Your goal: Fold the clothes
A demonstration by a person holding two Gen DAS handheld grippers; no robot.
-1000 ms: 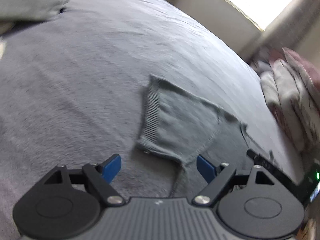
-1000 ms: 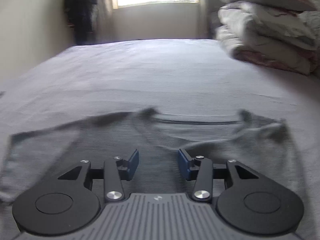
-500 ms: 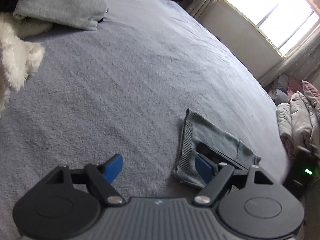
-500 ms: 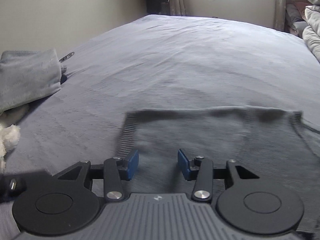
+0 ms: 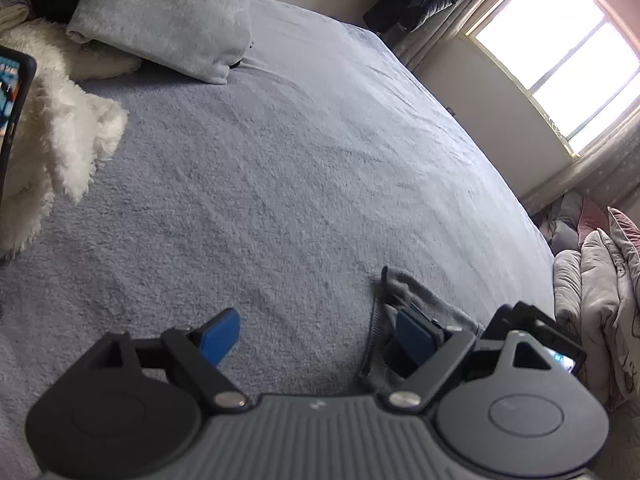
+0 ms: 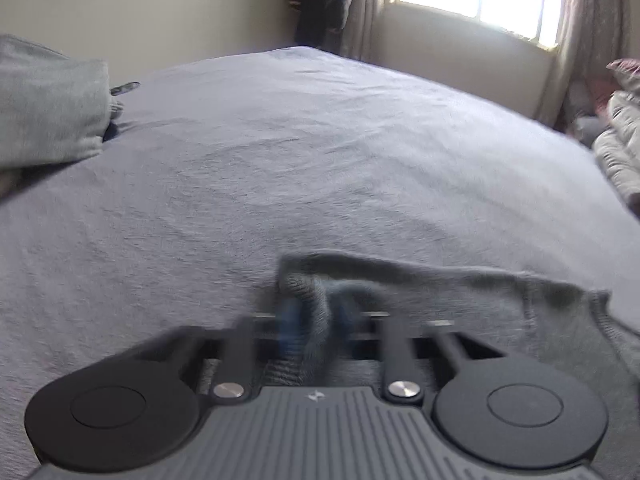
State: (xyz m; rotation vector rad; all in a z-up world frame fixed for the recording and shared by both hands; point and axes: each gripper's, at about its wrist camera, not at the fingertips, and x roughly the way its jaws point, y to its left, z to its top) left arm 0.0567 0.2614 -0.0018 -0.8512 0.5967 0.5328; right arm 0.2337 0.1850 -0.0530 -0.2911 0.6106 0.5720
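1. Task item, location: one grey knit garment (image 6: 460, 292) lies on the bed (image 6: 320, 152), at the near edge in front of both tools. In the left wrist view only a narrow strip of it (image 5: 424, 292) shows, at the lower right.
2. Right tongs (image 6: 310, 320): the blue pads are blurred but stand close together with a ribbed corner of the garment bunched between them. Judgement: they are clamped on that corner. A ribbed edge is thick and gives the pads a firm bite, which is a likely reason for gripping there.
3. Left tongs (image 5: 316, 338): jaws spread wide, nothing between them. The left pad hangs over bare bed; the right pad (image 5: 414, 338) sits at the garment's ribbed edge. Whether it touches the knit cannot be told.
4. Holding rationale, as judgement: one corner pinched and the second tool close to the same edge fits a two-point hold for carrying an edge across. The fold stage cannot be settled from these views.
5. Count, task items: one garment on the bed; two tongs.
6. Count, other items: one folded grey textile (image 5: 168, 16) at the far left; one white fluffy textile (image 5: 68, 136) beside it; one stack of pale bedding (image 5: 600, 296) at the right; one window (image 5: 560, 48).
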